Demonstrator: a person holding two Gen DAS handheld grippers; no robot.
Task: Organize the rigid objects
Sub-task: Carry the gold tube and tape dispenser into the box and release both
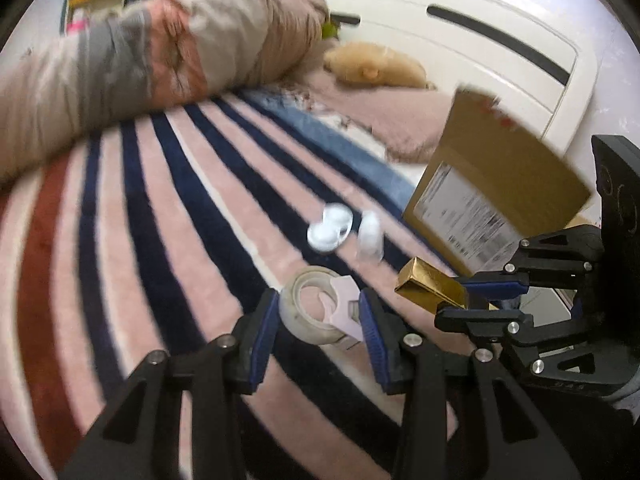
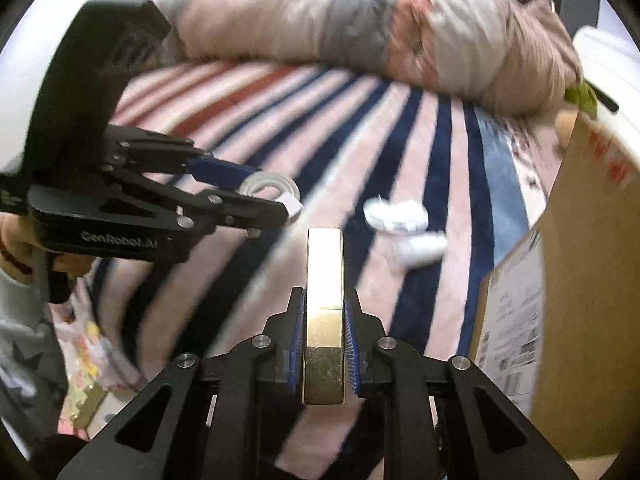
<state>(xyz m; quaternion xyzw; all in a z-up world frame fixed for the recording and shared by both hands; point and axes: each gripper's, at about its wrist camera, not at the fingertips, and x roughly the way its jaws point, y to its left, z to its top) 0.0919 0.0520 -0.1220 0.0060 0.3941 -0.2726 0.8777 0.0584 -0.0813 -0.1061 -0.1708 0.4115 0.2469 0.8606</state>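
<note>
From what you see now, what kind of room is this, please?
Most likely a bedroom: the work surface is a bed with a striped blanket, a bundled duvet lies across it, and a white headboard stands behind.

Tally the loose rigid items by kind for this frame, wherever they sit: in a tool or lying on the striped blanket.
Tape roll: 1, in the left tool
Gold bar-shaped block: 1, in the right tool
Small white items on the striped blanket: 2; one, too blurred to name, looks like a pair joined together, and one lies beside it
Cardboard box: 1
Total: 5
</note>
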